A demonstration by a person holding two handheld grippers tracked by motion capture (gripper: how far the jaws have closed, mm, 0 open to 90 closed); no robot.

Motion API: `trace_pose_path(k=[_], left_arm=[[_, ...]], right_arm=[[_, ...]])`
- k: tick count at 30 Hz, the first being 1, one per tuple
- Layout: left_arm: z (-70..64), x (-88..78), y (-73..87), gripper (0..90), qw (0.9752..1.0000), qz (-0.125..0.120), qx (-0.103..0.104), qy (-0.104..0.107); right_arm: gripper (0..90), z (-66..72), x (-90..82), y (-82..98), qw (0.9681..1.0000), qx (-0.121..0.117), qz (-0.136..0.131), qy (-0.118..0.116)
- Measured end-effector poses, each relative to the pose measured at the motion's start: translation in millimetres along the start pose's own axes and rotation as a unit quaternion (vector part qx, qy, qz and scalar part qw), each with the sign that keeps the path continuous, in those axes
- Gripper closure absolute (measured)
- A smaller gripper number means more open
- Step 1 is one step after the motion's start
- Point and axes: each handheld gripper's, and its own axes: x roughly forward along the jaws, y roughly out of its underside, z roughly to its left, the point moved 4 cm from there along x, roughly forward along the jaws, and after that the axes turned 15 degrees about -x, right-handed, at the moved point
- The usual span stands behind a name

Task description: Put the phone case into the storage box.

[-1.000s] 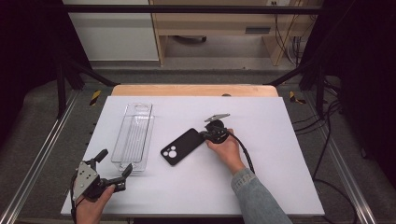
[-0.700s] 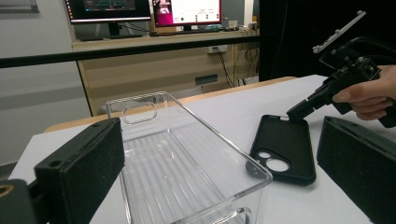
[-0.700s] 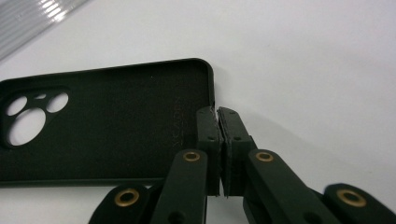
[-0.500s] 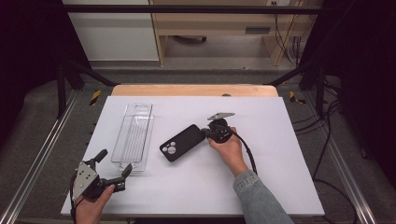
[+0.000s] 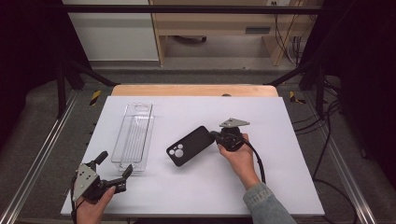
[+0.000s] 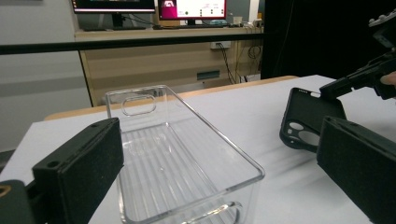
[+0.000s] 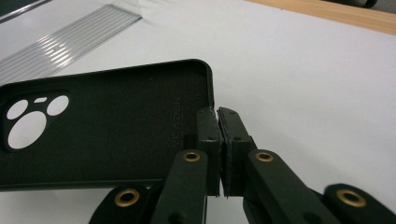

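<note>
Here right gripper pinches phone case edge; seemingly lifted; left gripper agape beside clear tray.

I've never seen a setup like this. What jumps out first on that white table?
A black phone case lies open side up mid-table, its near edge pinched by the right claw, which is shut on it. To its left stands an empty clear plastic tray. At the near left corner the left claw rests with its jaws wide open, pointing toward the tray.
</note>
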Motion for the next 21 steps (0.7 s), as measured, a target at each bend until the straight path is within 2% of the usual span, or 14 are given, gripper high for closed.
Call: trace_pose_path(k=[4, 6, 9, 14, 16, 18, 21], left_arm=[[-8.7, 1.5, 3.2, 0.3, 0.9998, 0.018, 0.003, 0.006], [-14.5, 2.4, 2.7, 0.3, 0.9998, 0.017, 0.000, 0.013], [-22.5, 5.0, 0.5, 0.5, 0.9995, 0.018, -0.019, 0.018], [-37.8, 8.0, -8.0, 1.2, 0.9993, 0.028, -0.004, 0.027], [-40.1, 8.8, -9.9, 1.2, 0.9992, 0.028, -0.004, 0.029], [-45.4, 11.4, -15.2, 1.2, 0.9988, 0.031, -0.013, 0.036], [-52.7, 13.4, -20.8, 1.2, 0.9978, 0.038, -0.015, 0.053]], right_arm=[[88.6, -2.1, -11.8, 8.7, 0.9999, -0.002, -0.013, 0.008], [88.6, -3.6, -16.5, 14.3, 0.9997, -0.001, -0.019, 0.013], [88.6, -5.3, -21.5, 19.7, 0.9996, 0.007, -0.025, 0.014], [88.6, -8.0, -27.9, 21.1, 0.9991, 0.008, -0.034, 0.023], [88.6, -9.0, -28.9, 21.5, 0.9990, 0.011, -0.037, 0.023], [88.6, -9.4, -30.2, 21.3, 0.9989, 0.010, -0.037, 0.027], [88.6, -9.1, -34.0, 21.8, 0.9986, 0.014, -0.041, 0.031]])
